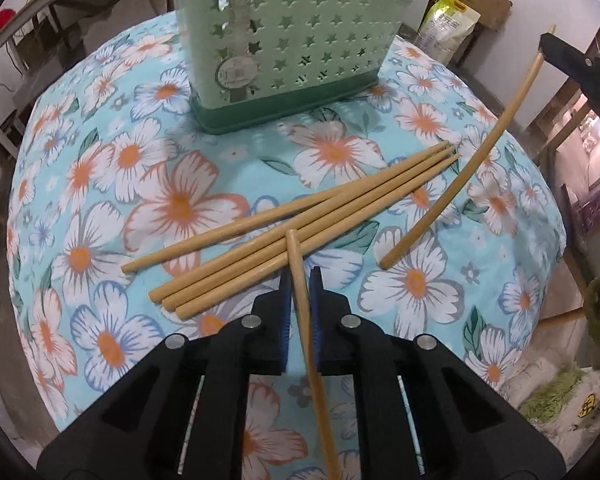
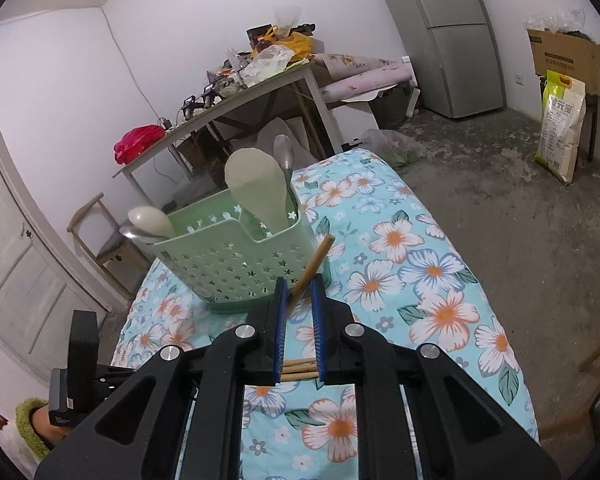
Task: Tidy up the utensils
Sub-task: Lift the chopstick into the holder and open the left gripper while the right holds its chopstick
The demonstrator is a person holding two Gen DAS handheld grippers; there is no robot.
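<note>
Ahead of the left gripper [image 1: 300, 280], we lose the top of the pale green star-punched plastic caddy [image 1: 284, 32] past the frame's upper edge. The pale wooden chopstick [image 1: 312, 344] between its fingers runs off the bottom edge. Below the right gripper [image 2: 300, 292], its fingers hide most of the loose wooden chopsticks [image 2: 300, 369].

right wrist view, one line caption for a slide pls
Right gripper lifts one wooden chopstick toward the pale green star-perforated plastic utensil caddy on a floral tablecloth.

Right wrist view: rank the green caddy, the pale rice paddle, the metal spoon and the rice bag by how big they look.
1. green caddy
2. pale rice paddle; rice bag looks similar but stands far off, so unranked
3. metal spoon
</note>
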